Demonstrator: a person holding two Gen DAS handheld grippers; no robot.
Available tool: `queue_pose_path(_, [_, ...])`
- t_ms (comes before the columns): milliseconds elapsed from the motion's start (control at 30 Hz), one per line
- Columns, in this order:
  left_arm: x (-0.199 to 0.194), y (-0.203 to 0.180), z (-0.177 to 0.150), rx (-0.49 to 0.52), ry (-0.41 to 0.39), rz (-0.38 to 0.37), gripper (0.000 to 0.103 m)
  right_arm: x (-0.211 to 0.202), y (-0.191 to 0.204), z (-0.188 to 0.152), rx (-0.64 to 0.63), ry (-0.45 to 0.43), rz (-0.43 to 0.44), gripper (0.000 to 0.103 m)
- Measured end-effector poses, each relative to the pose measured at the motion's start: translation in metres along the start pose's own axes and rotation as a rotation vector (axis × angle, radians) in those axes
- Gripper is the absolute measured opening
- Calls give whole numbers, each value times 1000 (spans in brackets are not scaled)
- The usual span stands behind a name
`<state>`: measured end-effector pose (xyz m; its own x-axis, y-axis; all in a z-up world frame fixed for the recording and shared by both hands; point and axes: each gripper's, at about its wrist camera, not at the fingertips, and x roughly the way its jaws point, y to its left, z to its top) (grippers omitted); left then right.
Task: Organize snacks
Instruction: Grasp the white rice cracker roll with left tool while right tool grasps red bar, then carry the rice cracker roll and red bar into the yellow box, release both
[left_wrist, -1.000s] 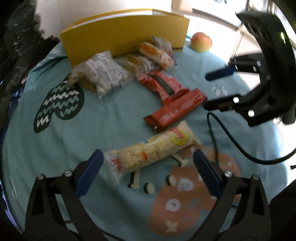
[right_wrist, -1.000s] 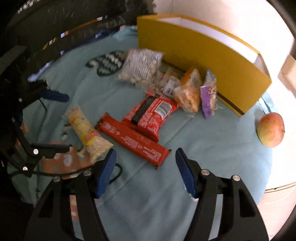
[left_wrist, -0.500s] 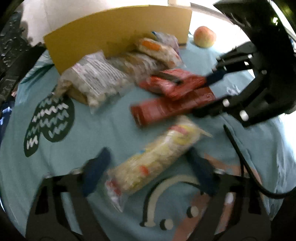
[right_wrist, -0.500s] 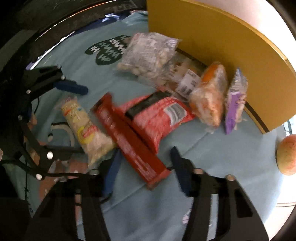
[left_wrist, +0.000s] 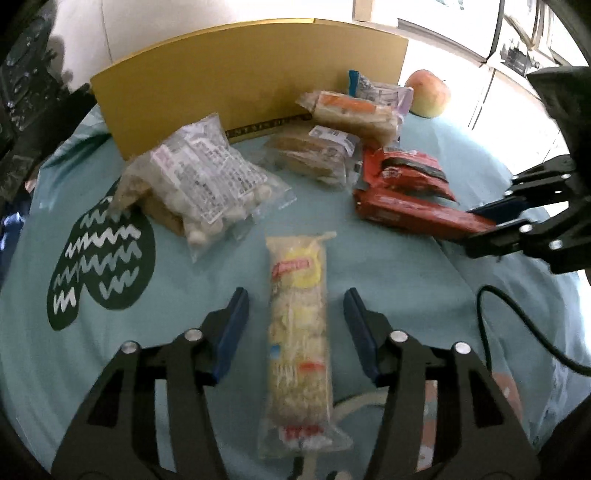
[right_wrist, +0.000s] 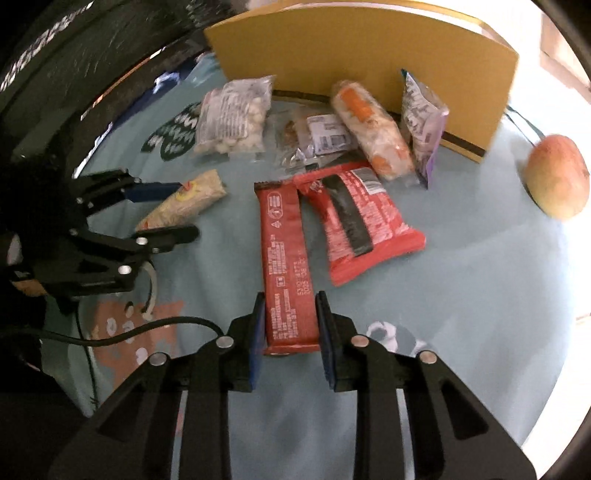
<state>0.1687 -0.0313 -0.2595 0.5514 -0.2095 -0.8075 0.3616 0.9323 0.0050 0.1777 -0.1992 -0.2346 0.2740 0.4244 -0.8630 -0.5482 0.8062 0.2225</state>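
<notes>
Left wrist view. Left gripper (left_wrist: 295, 312), lower centre: jaws narrowed, having just been closing, with the rice-cracker pack (left_wrist: 299, 339) between them; a gap shows on each side, pads not yet pressing. Pack: long, clear-wrapped, flat on the teal surface (left_wrist: 388, 258), long axis running straight up the frame, in line with the gripper and crosswise to its closing direction. Centre right: red bar (left_wrist: 417, 214), far end meeting the right gripper (left_wrist: 487, 225) coming in from the right edge. Behind it: red pouch (left_wrist: 406, 170). Upper centre: yellow box (left_wrist: 251, 81), standing, with three more packs before it. Centre left: bag of white pieces (left_wrist: 199, 184). Upper right: apple (left_wrist: 428, 92).

Right wrist view. Right gripper (right_wrist: 290, 325), lower centre: jaws narrow, having just been closing, set around the near end of the red bar (right_wrist: 284, 266); pads at or just beside its edges, contact uncertain. Bar: long axis up the frame, slightly tilted, lined up with the gripper; red pouch (right_wrist: 354, 218) just right of it, touching near the top. Centre left: left gripper (right_wrist: 166, 210) straddling the rice-cracker pack (right_wrist: 184, 203). Top: yellow box (right_wrist: 362, 62). Right edge: apple (right_wrist: 557, 177).

Judgement: one pick per hand in progress; each snack already lies between its own gripper's pads, lengthwise, so only final closing needed before lifting.
</notes>
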Motion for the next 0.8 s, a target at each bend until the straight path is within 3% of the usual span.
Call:
queue_pose_path(33, [0,-1,4,-6,3,-9,28,-6,0,0,14,-16,5,26])
queue_pose_path(300, [-41,14,12,-122,-86,-59,28,-53,-1,10,92,-145,69,23])
queue_pose_path(433, [-50,18,8,-142,-78,-49,28,-34,1,11,52,-48,19,24])
queue_pose_path(567, [-43,18,-1,-153,-40,-36,28,-8,19,15,-39,1,-21,43])
queue_pose_path(667, [-33,18,-9,-152,-5,-4,28,26,27,14,-54,90,-132,40])
queue_pose_path(700, [-32,19,-12,-159,3,3,28,27,33,14,-73,88,-141,26])
queue_pose_path(800, [-38,18,-15,-157,-9,10,28,18,39,16,-75,49,-138,24])
